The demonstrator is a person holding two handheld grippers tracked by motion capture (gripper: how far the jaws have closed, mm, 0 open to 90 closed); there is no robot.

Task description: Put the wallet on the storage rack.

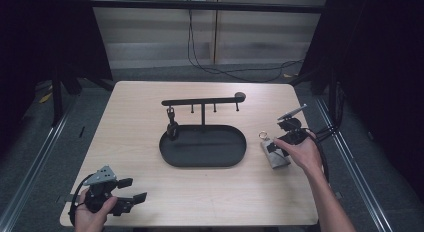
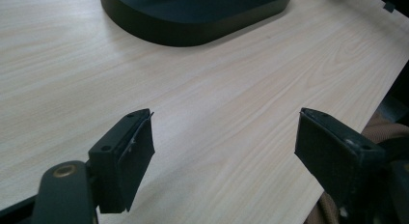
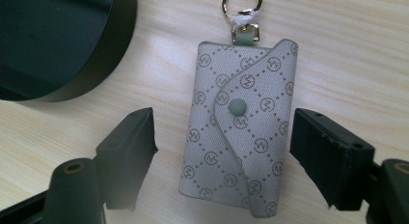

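The grey key pouch (image 3: 240, 132) lies flat on the table (image 1: 150, 107), right of the black tray (image 1: 204, 147), between the spread right tongs (image 3: 222, 156), untouched. The left tongs (image 2: 224, 156) hover spread at the near left corner.

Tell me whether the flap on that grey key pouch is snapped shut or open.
Shut, by the look of it. In the right gripper view the key pouch lies flat on the table, its curved flap folded over the front and its round snap seated on it.
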